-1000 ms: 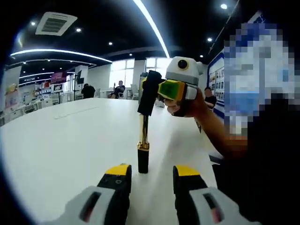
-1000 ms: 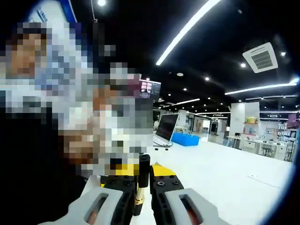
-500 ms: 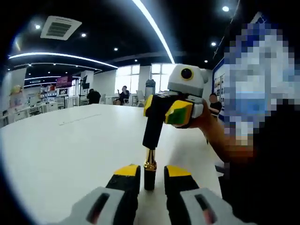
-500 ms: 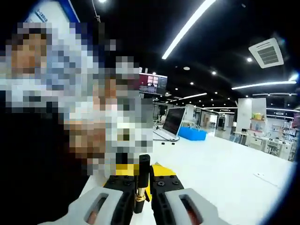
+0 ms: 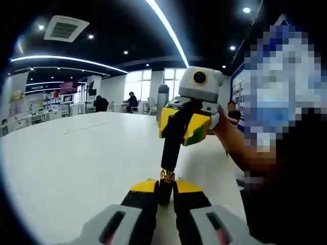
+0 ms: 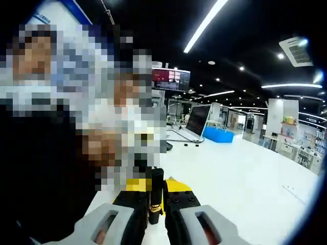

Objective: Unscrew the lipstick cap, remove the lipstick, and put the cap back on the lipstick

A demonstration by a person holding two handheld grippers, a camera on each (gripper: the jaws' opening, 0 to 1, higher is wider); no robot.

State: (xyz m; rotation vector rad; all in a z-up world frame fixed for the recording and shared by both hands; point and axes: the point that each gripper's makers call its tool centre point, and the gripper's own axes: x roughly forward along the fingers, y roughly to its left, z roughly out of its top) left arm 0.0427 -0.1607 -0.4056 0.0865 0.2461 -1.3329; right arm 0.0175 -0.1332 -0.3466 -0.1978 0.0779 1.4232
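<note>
In the left gripper view, the lipstick base [image 5: 164, 190], black with a gold ring, stands upright on the white table [image 5: 76, 163]. My left gripper [image 5: 164, 185] is shut on it. The long black cap [image 5: 171, 145] sits over the tube, its lower edge at the gold ring. My right gripper [image 5: 185, 122] reaches in from the right and is shut on the cap's upper part. In the right gripper view, my right gripper [image 6: 157, 186] clamps the black cap [image 6: 156, 179], and a gold ring [image 6: 154, 207] shows just below the jaws.
The white table [image 6: 245, 173] stretches far ahead. A person's forearm [image 5: 240, 148] holds the right gripper at the table's right edge. Far off are a blue box [image 6: 219, 135], a monitor [image 6: 198, 120], seated people [image 5: 130, 98] and shelves.
My left gripper's jaws have closed from open onto the lipstick base. My right gripper has lowered the cap over the exposed gold tube down to the ring.
</note>
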